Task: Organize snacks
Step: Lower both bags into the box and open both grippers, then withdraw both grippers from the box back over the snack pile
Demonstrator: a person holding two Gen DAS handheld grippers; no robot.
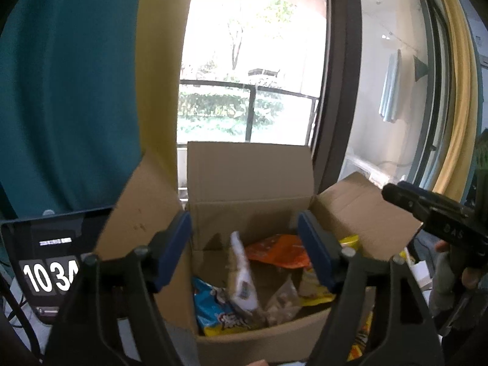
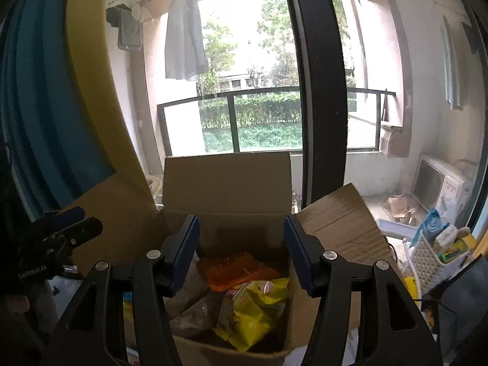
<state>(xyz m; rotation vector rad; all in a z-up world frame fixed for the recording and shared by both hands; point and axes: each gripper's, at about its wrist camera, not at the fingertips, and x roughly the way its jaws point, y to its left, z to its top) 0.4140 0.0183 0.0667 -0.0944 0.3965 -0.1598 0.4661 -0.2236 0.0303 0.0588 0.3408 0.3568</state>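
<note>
The open brown cardboard box point(image 1: 250, 180) sits in front of both tools, with its flaps standing up. Inside lie soft snack bags: an orange bag point(image 1: 277, 251), a yellow bag point(image 2: 259, 311), a blue bag point(image 1: 210, 305) and a white packet point(image 1: 242, 277) that looks blurry. They look light, crinkly and a bit slippery, so I would pinch one by its flat top edge and not squash the middle.

The left gripper point(image 1: 244, 250) has its jaws wide apart, with nothing in them. The right gripper point(image 2: 241, 254) is wide apart too, and empty. The bags lie below and just past the blue pads.
</note>
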